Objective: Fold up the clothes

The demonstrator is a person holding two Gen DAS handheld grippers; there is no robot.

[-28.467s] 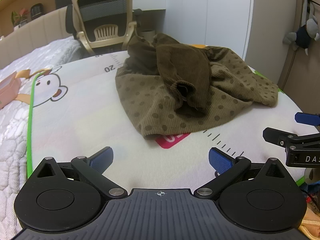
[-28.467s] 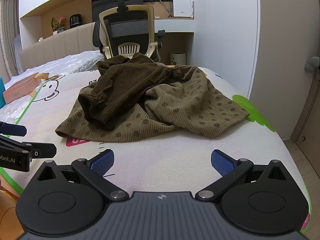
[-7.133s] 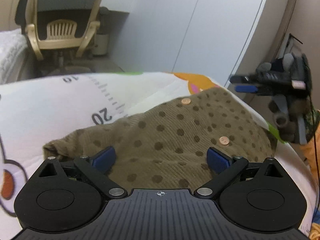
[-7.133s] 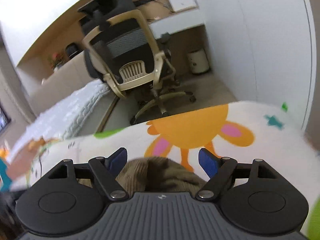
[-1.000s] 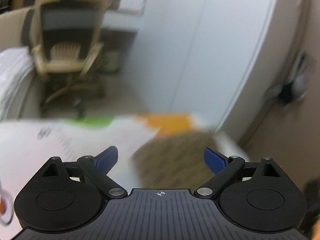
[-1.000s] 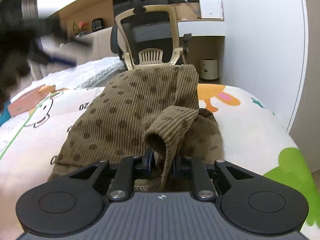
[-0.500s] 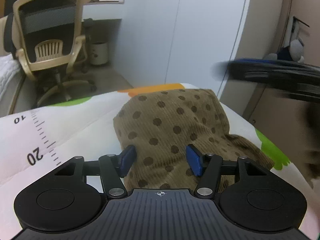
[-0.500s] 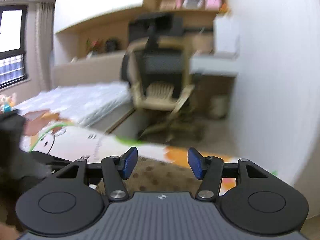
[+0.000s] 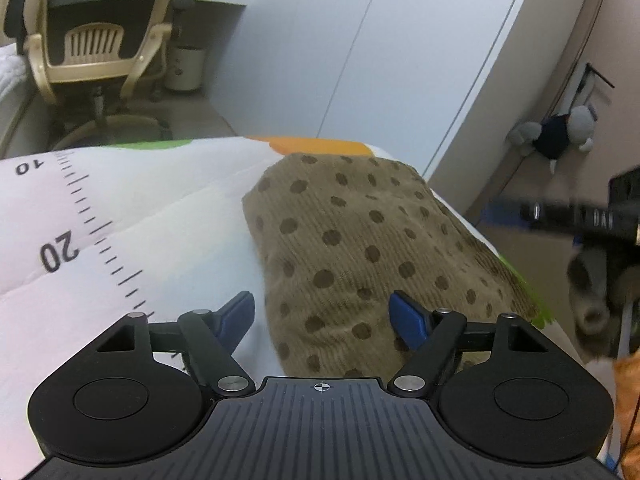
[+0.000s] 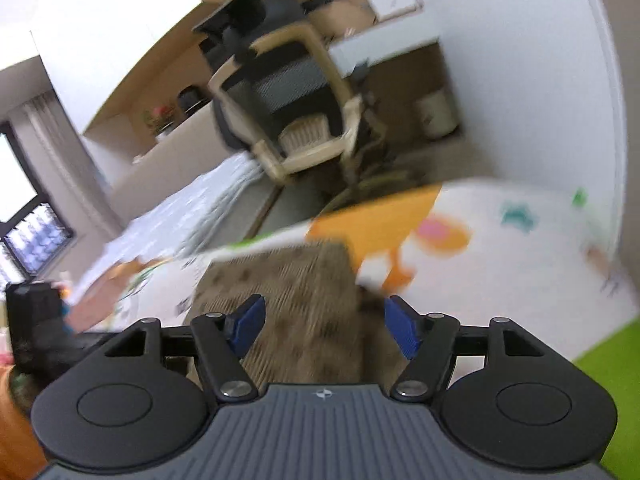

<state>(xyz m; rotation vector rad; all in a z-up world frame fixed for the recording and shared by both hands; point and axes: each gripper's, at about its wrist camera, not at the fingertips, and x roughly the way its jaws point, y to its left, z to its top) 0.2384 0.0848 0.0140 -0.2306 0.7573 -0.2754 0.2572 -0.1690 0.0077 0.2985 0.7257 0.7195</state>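
This is a home bedroom that doubles as a study. A cream-framed office chair (image 9: 92, 36) with a dark mesh back stands at the upper left of the left wrist view, pulled up to a built-in desk (image 10: 384, 52) seen in the upper middle of the right wrist view. A quilted white mattress (image 10: 200, 208) runs along the left of that view, with a window (image 10: 24, 232) at the far left edge. A children's play mat (image 9: 120, 216) printed with a ruler scale and cartoon animals fills the foreground. White wardrobe doors (image 9: 360, 52) take up the upper centre, and a plush toy (image 9: 560, 136) hangs at the right.
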